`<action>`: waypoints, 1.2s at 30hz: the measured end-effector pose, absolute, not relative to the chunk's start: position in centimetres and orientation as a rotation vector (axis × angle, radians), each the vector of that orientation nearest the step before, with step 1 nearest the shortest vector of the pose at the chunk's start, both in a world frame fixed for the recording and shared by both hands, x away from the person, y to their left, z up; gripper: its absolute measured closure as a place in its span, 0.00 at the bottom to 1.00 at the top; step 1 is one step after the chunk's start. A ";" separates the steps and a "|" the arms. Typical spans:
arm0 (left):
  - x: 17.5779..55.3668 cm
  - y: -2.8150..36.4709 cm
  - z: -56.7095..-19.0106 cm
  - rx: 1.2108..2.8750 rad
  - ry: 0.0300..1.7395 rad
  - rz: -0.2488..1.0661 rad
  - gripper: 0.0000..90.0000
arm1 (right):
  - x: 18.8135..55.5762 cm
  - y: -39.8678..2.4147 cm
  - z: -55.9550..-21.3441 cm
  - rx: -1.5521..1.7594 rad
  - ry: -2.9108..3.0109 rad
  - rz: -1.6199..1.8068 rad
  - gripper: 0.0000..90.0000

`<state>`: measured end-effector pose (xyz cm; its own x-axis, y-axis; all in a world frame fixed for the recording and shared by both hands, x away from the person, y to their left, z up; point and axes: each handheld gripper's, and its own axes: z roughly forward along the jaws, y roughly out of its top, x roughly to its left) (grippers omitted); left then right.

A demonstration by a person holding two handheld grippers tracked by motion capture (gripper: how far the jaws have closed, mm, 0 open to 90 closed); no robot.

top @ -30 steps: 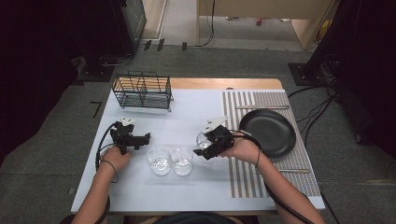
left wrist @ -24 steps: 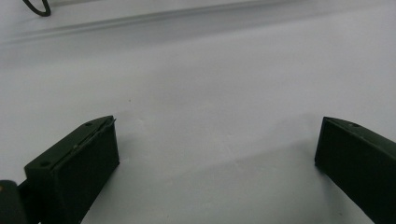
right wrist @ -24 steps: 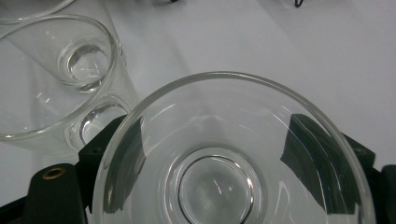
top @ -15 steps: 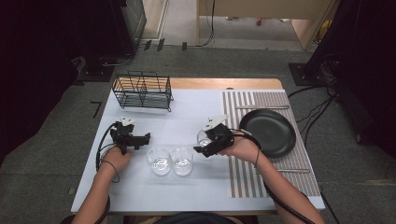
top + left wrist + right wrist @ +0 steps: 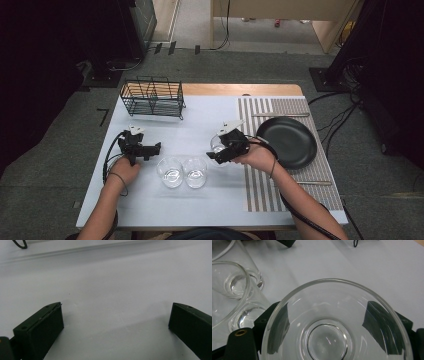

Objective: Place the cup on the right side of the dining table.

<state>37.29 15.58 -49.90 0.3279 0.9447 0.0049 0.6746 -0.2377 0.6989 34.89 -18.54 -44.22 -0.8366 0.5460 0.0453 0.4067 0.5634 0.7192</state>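
- Grey carpet surrounds the pale worktop (image 5: 150,205), which carries everything; the pair of glasses (image 5: 182,172) near its front middle serves as the landmark below.
- 2 empty glasses stand upright and touching in that pair, probably set side by side to start a row.
- Just right of the pair and a little behind it, the right tongs (image 5: 216,154) grip a 3rd glass (image 5: 337,322). In the right gripper view its black jaws press the glass wall from both sides, with the rim and thick base seen from above, so the glass is upright and clamped around its body for a steady carry.
- I cannot tell whether this glass rests on the worktop or hangs just over it; my guess is it is meant to join the pair.
- Left of the pair, the left tongs (image 5: 150,148) point towards it with the jaws spread wide and nothing but bare worktop between them, likely waiting clear of the glassware.
- Behind the pair and to its left, near the far edge, sits a wire rack (image 5: 152,97), empty as far as can be seen.
- Well right of the pair, a black pan (image 5: 287,142) lies on a striped mat (image 5: 260,190), out of the way.
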 end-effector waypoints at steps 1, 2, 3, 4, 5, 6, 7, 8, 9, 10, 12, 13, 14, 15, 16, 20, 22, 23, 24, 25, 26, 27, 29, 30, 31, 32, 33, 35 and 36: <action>37.3 15.6 -49.9 1.998 1.419 0.584 0.00 | 34.9 -18.5 -44.2 0.810 2.607 1.130 0.21; 37.3 15.6 -49.9 1.999 1.419 0.583 0.00 | 35.0 -18.5 -44.2 0.818 2.602 1.128 0.21; 37.3 15.6 -49.9 1.998 1.419 0.583 0.00 | 35.0 -18.5 -44.2 0.821 2.599 1.128 0.21; 37.3 15.6 -49.9 1.998 1.419 0.583 0.00 | 35.1 -18.5 -44.2 0.828 2.595 1.126 0.21; 37.3 15.6 -49.9 1.998 1.419 0.583 0.00 | 35.2 -18.5 -44.2 0.833 2.592 1.126 0.21; 37.3 15.6 -49.9 1.999 1.419 0.583 0.00 | 35.2 -18.5 -44.2 0.841 2.588 1.121 0.21; 37.3 15.6 -49.9 1.998 1.419 0.583 0.00 | 35.3 -18.5 -44.2 0.846 2.582 1.124 0.21; 37.3 15.6 -49.9 1.998 1.419 0.583 0.00 | 35.4 -18.5 -44.2 0.855 2.578 1.123 0.21; 37.3 15.6 -49.9 1.999 1.419 0.583 0.00 | 35.4 -18.5 -44.2 0.865 2.572 1.120 0.21; 37.3 15.6 -49.9 1.998 1.419 0.583 0.00 | 35.5 -18.5 -44.2 0.870 2.569 1.120 0.21; 37.3 15.6 -49.9 1.999 1.419 0.583 0.00 | 35.6 -18.5 -44.2 0.883 2.560 1.121 0.21; 37.3 15.6 -49.9 1.998 1.419 0.583 0.00 | 35.6 -18.5 -44.2 0.887 2.556 1.121 0.21; 37.3 15.6 -49.9 1.999 1.420 0.582 0.00 | 35.7 -18.5 -44.2 0.889 2.552 1.119 0.21; 37.3 15.6 -49.9 1.998 1.419 0.583 0.00 | 35.7 -18.5 -44.2 0.893 2.549 1.120 0.21; 37.3 15.6 -49.9 1.998 1.419 0.583 0.00 | 35.7 -18.6 -44.2 0.896 2.548 1.120 0.21; 37.3 15.6 -49.9 1.999 1.419 0.582 0.00 | 35.7 -18.5 -44.3 0.882 2.545 1.112 0.21; 37.3 15.6 -49.9 1.998 1.419 0.582 0.00 | 35.8 -18.5 -44.3 0.884 2.542 1.114 0.21; 37.3 15.6 -49.9 1.998 1.419 0.583 0.00 | 35.8 -18.5 -44.3 0.883 2.539 1.114 0.21; 37.3 15.6 -49.9 1.998 1.419 0.583 0.00 | 35.8 -18.5 -44.3 0.885 2.537 1.114 0.21; 37.3 15.6 -49.9 1.998 1.419 0.583 0.00 | 35.8 -18.5 -44.3 0.891 2.533 1.113 0.21; 37.3 15.6 -49.9 1.998 1.419 0.583 0.00 | 35.8 -18.5 -44.3 0.895 2.529 1.112 0.21; 37.3 15.6 -49.9 1.998 1.419 0.583 0.00 | 35.9 -18.5 -44.3 0.897 2.526 1.111 0.21; 37.3 15.6 -49.9 1.998 1.419 0.584 0.00 | 36.0 -18.5 -44.4 0.902 2.518 1.109 0.21; 37.3 15.6 -49.9 1.998 1.419 0.583 0.00 | 36.0 -18.5 -44.4 0.906 2.515 1.108 0.21; 37.3 15.6 -49.9 1.998 1.419 0.583 0.00 | 36.0 -18.5 -44.4 0.905 2.513 1.109 0.21; 37.3 15.6 -49.9 1.998 1.419 0.583 0.00 | 36.1 -18.5 -44.4 0.906 2.513 1.108 0.21; 37.3 15.6 -49.9 1.998 1.419 0.583 0.00 | 36.1 -18.5 -44.4 0.906 2.512 1.108 0.21; 37.3 15.6 -49.9 1.998 1.419 0.584 0.00 | 36.1 -18.5 -44.5 0.908 2.512 1.106 0.21; 37.3 15.6 -49.9 1.998 1.419 0.584 0.00 | 36.2 -18.5 -44.5 0.905 2.511 1.107 0.21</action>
